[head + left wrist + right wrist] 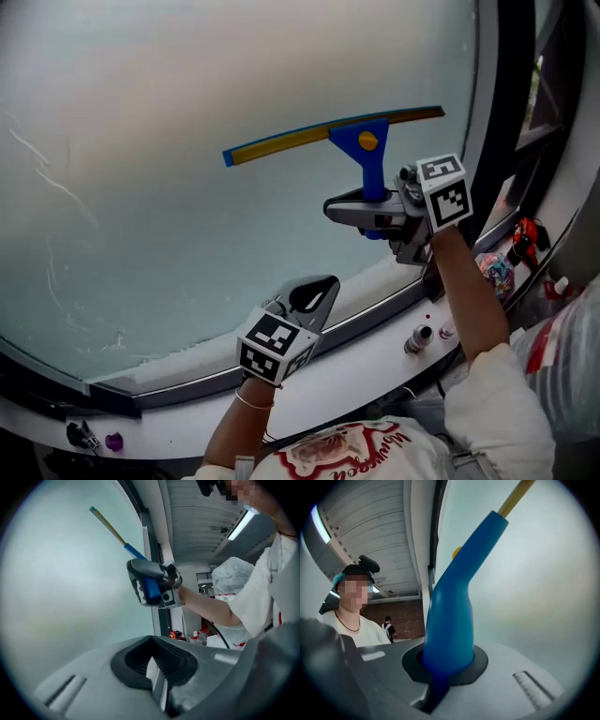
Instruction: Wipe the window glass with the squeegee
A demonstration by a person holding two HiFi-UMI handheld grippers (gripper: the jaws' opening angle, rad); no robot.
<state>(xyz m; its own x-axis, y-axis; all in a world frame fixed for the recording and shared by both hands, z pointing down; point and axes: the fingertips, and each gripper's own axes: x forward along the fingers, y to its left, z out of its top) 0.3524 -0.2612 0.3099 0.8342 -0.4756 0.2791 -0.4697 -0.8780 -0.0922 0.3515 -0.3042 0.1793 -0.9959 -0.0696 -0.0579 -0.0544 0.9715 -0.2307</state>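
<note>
The squeegee (367,148) has a blue handle and a long yellow-and-blue blade lying against the frosted window glass (187,159), tilted up to the right. My right gripper (361,211) is shut on its handle (450,630), just below the blade. In the left gripper view the squeegee (119,536) and right gripper (152,585) show ahead, against the pane. My left gripper (314,295) hangs lower, near the bottom frame of the window, its jaws shut on nothing (157,679).
A dark vertical window frame (506,112) stands right of the squeegee. The white sill (375,361) runs below, with small fittings (419,339) on it. Red and coloured items (511,258) lie at the right. Streaks (56,187) mark the glass at the left.
</note>
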